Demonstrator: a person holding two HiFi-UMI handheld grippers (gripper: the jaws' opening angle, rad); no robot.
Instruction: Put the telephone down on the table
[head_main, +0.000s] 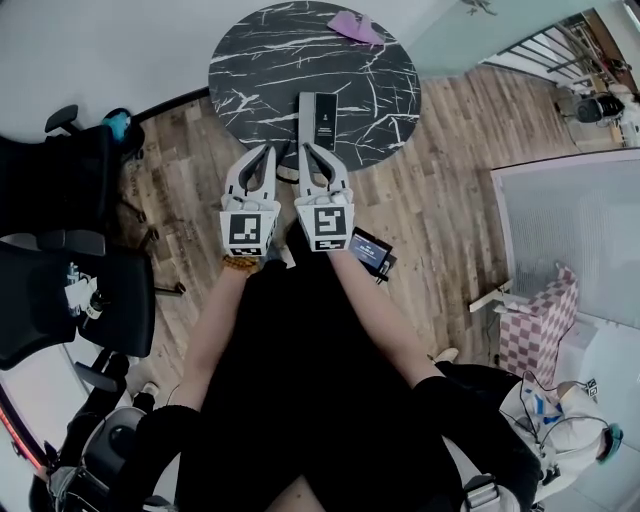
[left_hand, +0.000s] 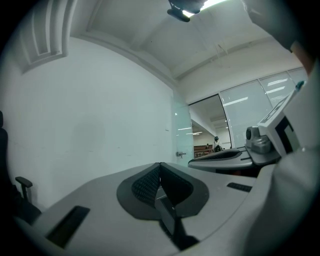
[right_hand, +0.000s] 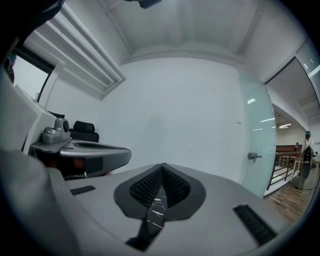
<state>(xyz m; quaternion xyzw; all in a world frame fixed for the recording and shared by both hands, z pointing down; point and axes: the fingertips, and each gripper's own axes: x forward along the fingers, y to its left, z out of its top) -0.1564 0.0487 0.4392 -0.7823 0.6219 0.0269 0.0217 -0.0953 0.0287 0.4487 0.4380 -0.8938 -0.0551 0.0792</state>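
A dark, flat telephone (head_main: 318, 120) lies on the round black marble table (head_main: 260, 60), near its front edge. My right gripper (head_main: 305, 150) points at the table just short of the telephone's near end, shut and with nothing between its pads (right_hand: 162, 166). The left gripper (head_main: 268, 150) is beside it on the left, over the table's edge, also shut and empty (left_hand: 160, 165). In the left gripper view the right gripper's body (left_hand: 235, 157) shows at the right. A sliver of marble shows through the slot below the right gripper's closed pads.
A purple object (head_main: 355, 27) lies at the table's far side. Black office chairs (head_main: 60, 270) stand on the left. A small dark device (head_main: 370, 250) is by my right forearm. A white panel (head_main: 575, 230) and a pink checkered cloth (head_main: 535, 325) are on the right, over wooden floor.
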